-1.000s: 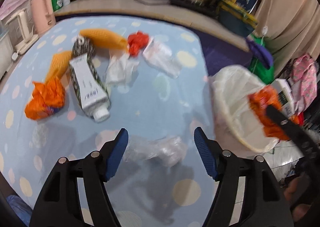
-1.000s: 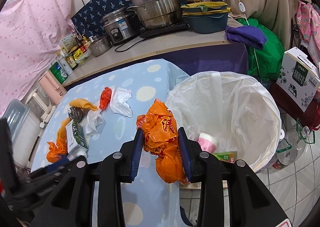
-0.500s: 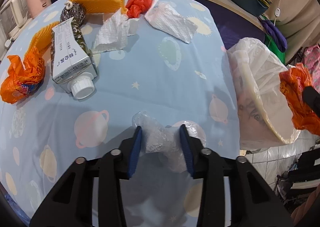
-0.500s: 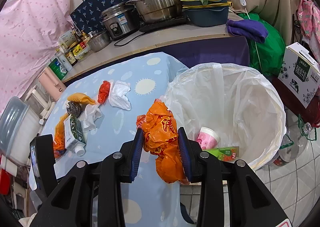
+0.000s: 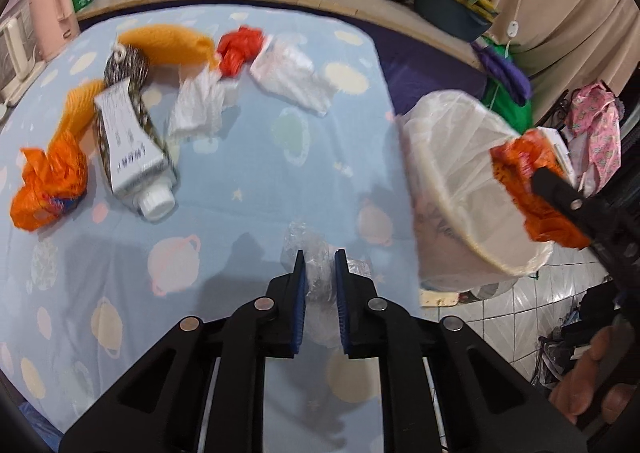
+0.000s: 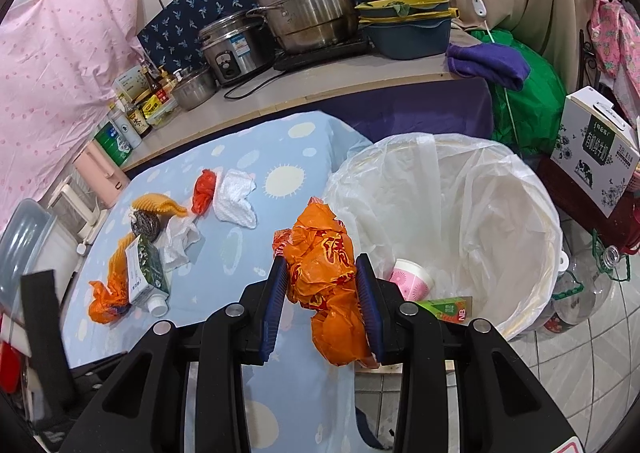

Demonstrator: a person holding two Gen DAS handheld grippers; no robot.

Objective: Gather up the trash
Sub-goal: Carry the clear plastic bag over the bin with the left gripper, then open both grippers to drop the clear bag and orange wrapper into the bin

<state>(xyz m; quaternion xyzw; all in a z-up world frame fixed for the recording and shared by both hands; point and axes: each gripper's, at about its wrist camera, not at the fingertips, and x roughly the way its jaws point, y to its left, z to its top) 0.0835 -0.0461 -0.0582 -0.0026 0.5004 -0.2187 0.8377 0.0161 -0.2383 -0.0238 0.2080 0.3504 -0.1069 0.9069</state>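
Observation:
My left gripper (image 5: pixel 320 253) is shut on a clear crumpled plastic wrap (image 5: pixel 316 253) at the near right part of the blue table (image 5: pixel 256 157). My right gripper (image 6: pixel 322 261) is shut on a crumpled orange plastic bag (image 6: pixel 324 253), held over the near rim of the white-lined trash bin (image 6: pixel 480 213); it also shows in the left wrist view (image 5: pixel 532 181) beside the bin (image 5: pixel 460 169). On the table lie a carton (image 5: pixel 128 145), an orange bag (image 5: pixel 48 181), white tissues (image 5: pixel 200 109), a red wrapper (image 5: pixel 238 47) and orange foam nets (image 5: pixel 168 43).
The bin holds a pink paper cup (image 6: pixel 412 277) and a green box (image 6: pixel 446 307). A counter (image 6: pixel 320 93) with pots and bottles runs behind the table. A white carton box (image 6: pixel 592 149) and a green bag (image 6: pixel 528 101) stand right of the bin. Tiled floor lies below.
My left gripper came down around the clear plastic wrap and shut on it, then lifted slightly. The right gripper kept the orange bag and stayed by the bin.

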